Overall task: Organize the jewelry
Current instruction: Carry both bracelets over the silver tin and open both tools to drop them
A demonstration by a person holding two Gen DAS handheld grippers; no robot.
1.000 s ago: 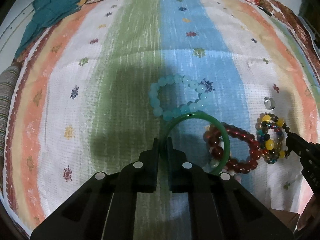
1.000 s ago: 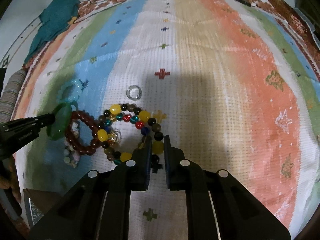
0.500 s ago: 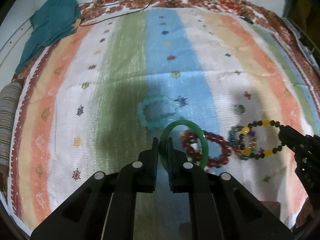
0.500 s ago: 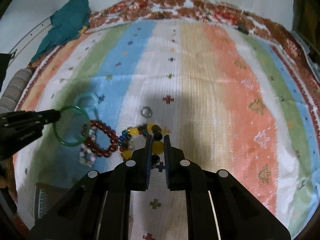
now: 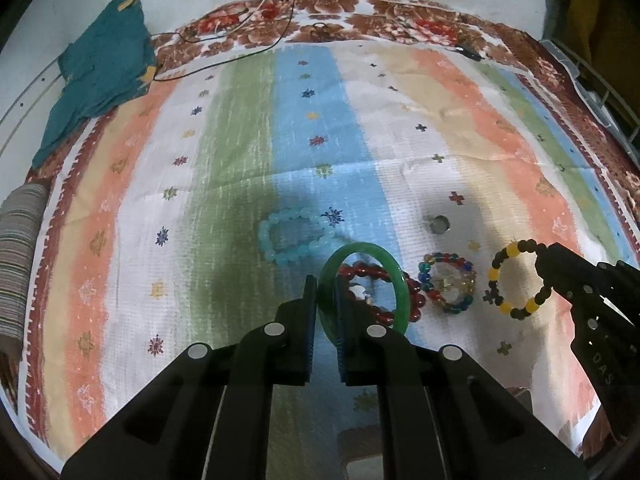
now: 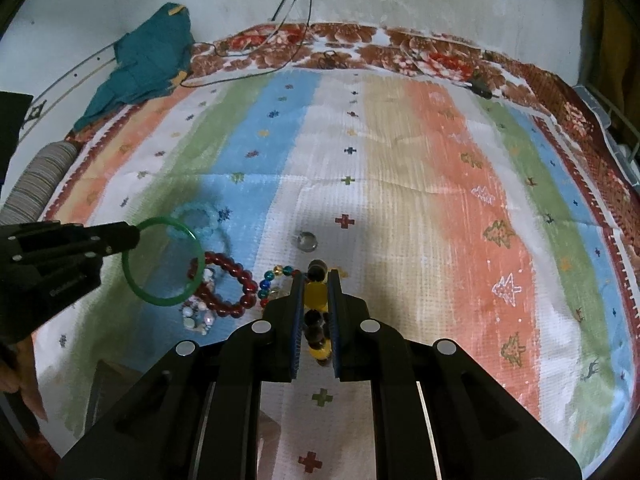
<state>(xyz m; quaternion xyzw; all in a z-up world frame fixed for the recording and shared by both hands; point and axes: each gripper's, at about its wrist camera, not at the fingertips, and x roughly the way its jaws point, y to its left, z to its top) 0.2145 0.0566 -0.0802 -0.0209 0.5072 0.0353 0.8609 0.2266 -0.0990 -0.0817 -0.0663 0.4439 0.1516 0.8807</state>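
The left gripper [image 5: 324, 292] is clamped on a green bangle [image 5: 394, 276], holding it above a striped cloth [image 5: 240, 152]. The right gripper [image 6: 314, 292] is clamped on a yellow-and-dark bead bracelet [image 6: 316, 294], also lifted off the cloth. On the cloth below lie a red bead bracelet [image 6: 240, 276], a multicolour bead bracelet [image 5: 450, 282], a pale blue bead bracelet [image 5: 296, 234] and a small clear ring [image 5: 439, 224]. A teal garment [image 5: 102, 76] lies at the far left corner.
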